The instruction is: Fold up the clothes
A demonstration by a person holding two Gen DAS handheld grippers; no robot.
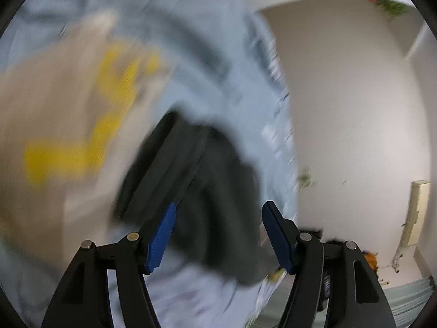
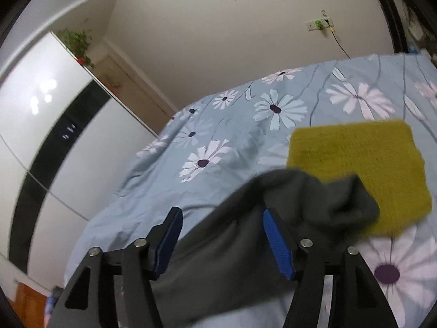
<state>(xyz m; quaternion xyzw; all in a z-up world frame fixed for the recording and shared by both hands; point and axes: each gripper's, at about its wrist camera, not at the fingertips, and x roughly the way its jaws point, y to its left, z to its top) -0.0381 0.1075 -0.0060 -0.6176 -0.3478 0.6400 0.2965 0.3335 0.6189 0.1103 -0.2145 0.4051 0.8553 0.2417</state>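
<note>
A dark grey garment (image 2: 240, 246) lies bunched on the blue flowered bedsheet (image 2: 232, 142). My right gripper (image 2: 220, 239) is open, its blue pads on either side of the grey cloth, which lies loosely between them. A folded mustard-yellow knit (image 2: 363, 164) lies just beyond the grey garment. In the blurred left wrist view, my left gripper (image 1: 218, 235) is open above the same dark garment (image 1: 196, 191). A beige garment with yellow lettering (image 1: 62, 125) lies to its left.
A white wardrobe with a black band (image 2: 49, 142) stands left of the bed. A white wall with a socket and cable (image 2: 319, 24) is behind the bed. The bed's edge (image 1: 284, 142) and a pale wall show in the left wrist view.
</note>
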